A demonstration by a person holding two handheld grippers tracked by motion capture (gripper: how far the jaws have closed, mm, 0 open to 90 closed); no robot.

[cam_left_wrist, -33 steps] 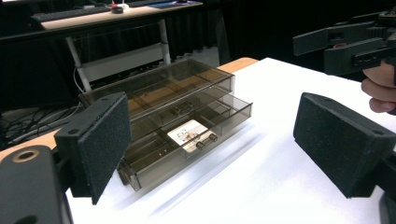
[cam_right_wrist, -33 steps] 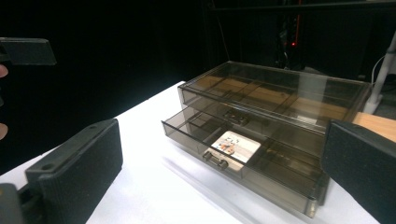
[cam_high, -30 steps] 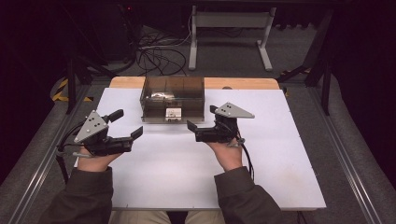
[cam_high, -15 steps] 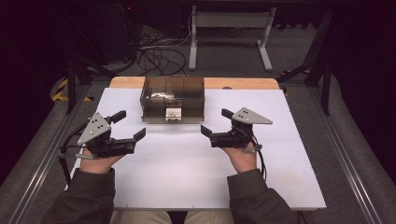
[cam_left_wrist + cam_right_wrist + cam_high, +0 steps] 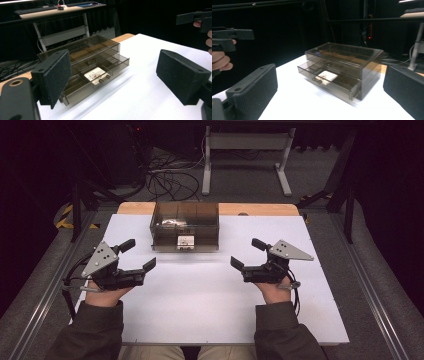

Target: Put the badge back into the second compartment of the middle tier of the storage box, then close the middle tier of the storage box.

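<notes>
Drawers of a smoky transparent organiser box (image 5: pixel 185 226) were seen at the far middle of the white table (image 5: pixel 200 295), the lower drawer (image 5: pixel 100 75) pulled partly out with a small white card (image 5: pixel 326 74) lying in it. The left gripper (image 5: pixel 140 255) and the right gripper (image 5: pixel 248 253) were held near the box on either side, apart from it, jaws spread wide and gripping nothing.

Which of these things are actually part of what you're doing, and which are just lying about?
In use: drawer box, its lower drawer pulled out with a white card inside; left gripper and right gripper, both open and apart from the box.

Lying about: cables, metal stand, keyboard.
</notes>
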